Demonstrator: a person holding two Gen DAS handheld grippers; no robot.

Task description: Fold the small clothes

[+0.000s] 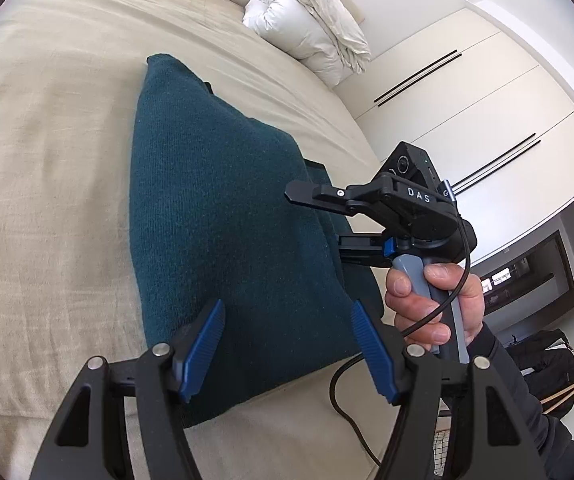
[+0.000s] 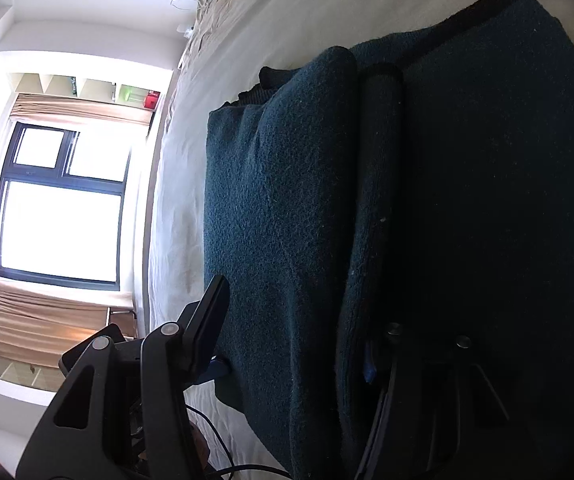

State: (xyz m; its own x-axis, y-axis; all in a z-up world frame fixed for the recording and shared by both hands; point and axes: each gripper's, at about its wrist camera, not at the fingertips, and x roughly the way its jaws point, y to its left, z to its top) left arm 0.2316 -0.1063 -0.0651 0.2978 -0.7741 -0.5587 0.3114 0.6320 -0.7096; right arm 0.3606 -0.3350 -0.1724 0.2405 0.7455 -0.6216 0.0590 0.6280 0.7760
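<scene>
Sweater (image 1: pixel 223 216): teal knit, folded, lying on the beige bed (image 1: pixel 47 160).
Left claw (image 1: pixel 287 340): spread wide above its near edge, empty.
Right claw (image 2: pixel 299 344): straddling the folded layers; grip unclear.

The white letters "DAS" stand on the black body of the right gripper (image 1: pixel 327 220).

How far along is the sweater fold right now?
Done: the teal sweater lies folded into a compact stack on the bed. In hand: the right tool straddles its folded side edge; grip unclear. The left tool hangs open over the near edge. Left: probably a final fold or tidying.
</scene>
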